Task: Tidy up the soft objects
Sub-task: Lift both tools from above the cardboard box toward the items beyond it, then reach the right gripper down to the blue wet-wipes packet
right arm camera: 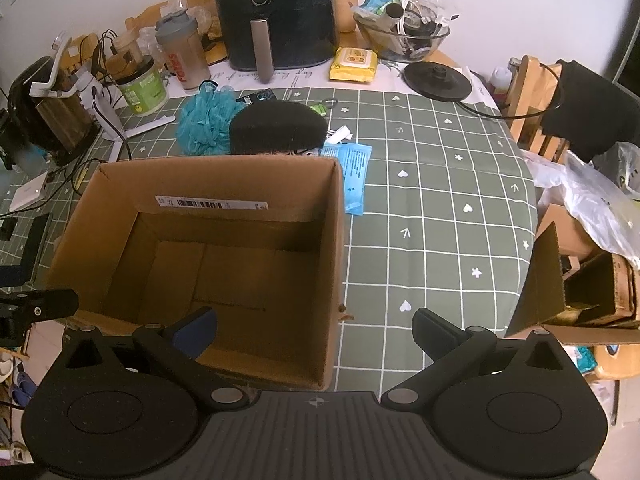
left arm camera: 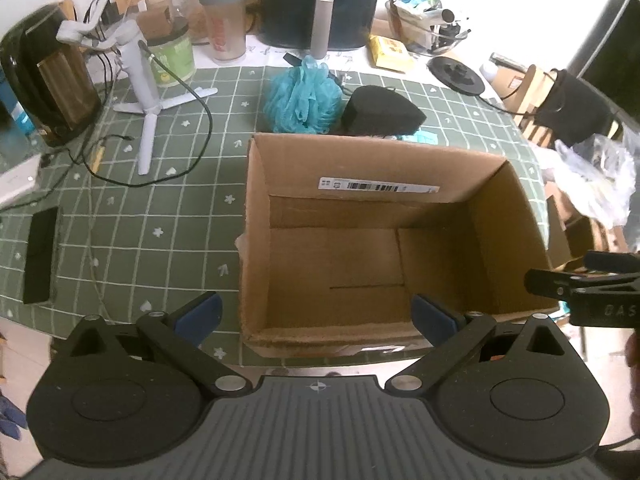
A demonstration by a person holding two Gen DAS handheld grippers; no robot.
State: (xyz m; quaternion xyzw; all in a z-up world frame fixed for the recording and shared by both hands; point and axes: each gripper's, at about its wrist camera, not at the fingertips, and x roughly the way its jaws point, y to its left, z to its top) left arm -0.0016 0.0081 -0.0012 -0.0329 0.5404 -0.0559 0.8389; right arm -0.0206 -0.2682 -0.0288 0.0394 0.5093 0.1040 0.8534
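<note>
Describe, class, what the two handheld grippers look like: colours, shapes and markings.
Both the left gripper and right gripper are black, with two round discs, silver pivot bolts, a ribbed grey centre plate bearing a small compass-like mark, and blue-faced fingertips.

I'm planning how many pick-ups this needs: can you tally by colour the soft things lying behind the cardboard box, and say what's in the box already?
Teal mesh bath pouf: 1
Black dome-shaped foam sponge: 1
Light blue flat soft packet: 1
Inside the open brown cardboard box: 0
Total: 3 soft things, all on the green checked tablecloth.
</note>
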